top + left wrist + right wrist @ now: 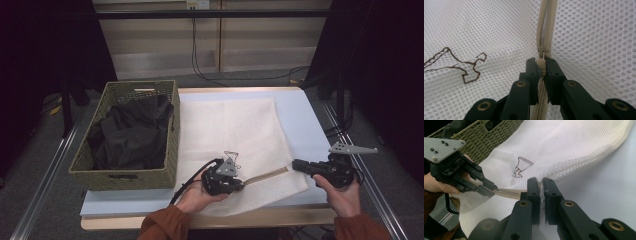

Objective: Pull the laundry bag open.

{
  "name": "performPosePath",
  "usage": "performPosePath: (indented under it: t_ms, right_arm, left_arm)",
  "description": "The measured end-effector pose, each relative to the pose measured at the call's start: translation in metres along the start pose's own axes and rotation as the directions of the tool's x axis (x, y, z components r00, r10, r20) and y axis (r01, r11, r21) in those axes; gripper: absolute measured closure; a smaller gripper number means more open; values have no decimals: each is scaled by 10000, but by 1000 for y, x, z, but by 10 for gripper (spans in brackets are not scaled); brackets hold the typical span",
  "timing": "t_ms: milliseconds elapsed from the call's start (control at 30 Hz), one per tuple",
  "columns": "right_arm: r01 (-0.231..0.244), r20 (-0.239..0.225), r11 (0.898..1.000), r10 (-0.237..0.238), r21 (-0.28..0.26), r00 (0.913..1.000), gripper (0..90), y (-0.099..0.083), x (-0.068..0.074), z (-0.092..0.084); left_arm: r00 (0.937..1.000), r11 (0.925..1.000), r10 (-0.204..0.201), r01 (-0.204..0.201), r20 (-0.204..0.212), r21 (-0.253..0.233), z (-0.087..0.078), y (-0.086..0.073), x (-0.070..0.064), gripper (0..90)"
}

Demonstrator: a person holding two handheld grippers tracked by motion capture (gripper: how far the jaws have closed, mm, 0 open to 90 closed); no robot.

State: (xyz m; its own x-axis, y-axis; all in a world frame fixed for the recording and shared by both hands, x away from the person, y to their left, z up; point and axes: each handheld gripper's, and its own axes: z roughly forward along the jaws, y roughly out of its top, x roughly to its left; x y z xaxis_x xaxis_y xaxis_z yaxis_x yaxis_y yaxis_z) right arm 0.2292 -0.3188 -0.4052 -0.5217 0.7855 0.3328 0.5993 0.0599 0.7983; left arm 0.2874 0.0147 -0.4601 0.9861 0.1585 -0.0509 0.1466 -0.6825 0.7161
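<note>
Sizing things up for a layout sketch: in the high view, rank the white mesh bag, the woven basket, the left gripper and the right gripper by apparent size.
1. White mesh bag, largest spread.
2. Woven basket, somewhat smaller.
3. Left gripper and right gripper: both far smaller and about alike, so I will not rank one above the other.

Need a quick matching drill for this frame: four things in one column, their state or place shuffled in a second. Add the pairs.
1. left gripper
2. right gripper
3. wicker basket
4. mesh laundry bag

A. holds dark clothing
B. shut on the zipper pull
C. lies flat on the table
D. shut on the bag's edge

Pairs: 1-B, 2-D, 3-A, 4-C
</note>
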Motion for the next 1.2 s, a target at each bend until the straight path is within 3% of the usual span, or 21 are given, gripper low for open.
performPosePath:
  t_ms: [67,233,300,400,500,533,833,867,900,1067,1100,1200]
  right_arm:
    - [4,-23,10000,-4,17,10000,852,0,0,0]
    - [69,-69,10000,-69,19,10000,852,1,1,-1]
    - [78,-35,10000,-78,-4,10000,852,1,1,-1]
    - [72,-33,10000,-72,13,10000,852,1,1,-1]
    - [34,-52,10000,-34,45,10000,853,1,1,-1]
    - [41,-40,10000,-41,33,10000,852,1,1,-1]
    - [69,-14,10000,-69,2,10000,852,0,1,-2]
    - [67,-33,10000,-67,-10,10000,852,0,2,-2]
    - [81,-59,10000,-81,-14,10000,852,0,2,-2]
    - [108,-6,9999,-108,-50,9999,853,1,3,-3]
    - [106,-50,9999,-106,-41,9999,853,1,2,-4]
    - [110,-44,9999,-111,-76,9999,853,1,2,-5]
  left_arm:
    - [9999,9993,-168,169,13,-334,0,-2,1,819]
    - [9999,9992,-145,145,18,-369,-2,-4,2,819]
    - [9999,9998,-131,130,-63,-153,-5,-4,2,819]
    - [9998,9987,-205,203,-34,-469,-3,-6,1,819]
    - [9999,9998,-119,118,-71,-142,-5,-6,2,820]
    - [9999,9994,-143,141,-66,-315,-3,-8,2,819]
    - [9998,9998,-188,187,-117,-34,-10,-11,1,819]
    - [9998,9999,-99,99,-148,-48,-11,-11,1,819]
    - [9994,9992,-295,291,-157,-264,-10,-12,0,819]
    - [9996,9992,-270,266,-122,-314,-11,-14,1,819]
    - [9997,9997,-206,205,-131,-110,-12,-14,1,819]
    - [9994,9992,-313,310,-111,-257,-11,-16,1,820]
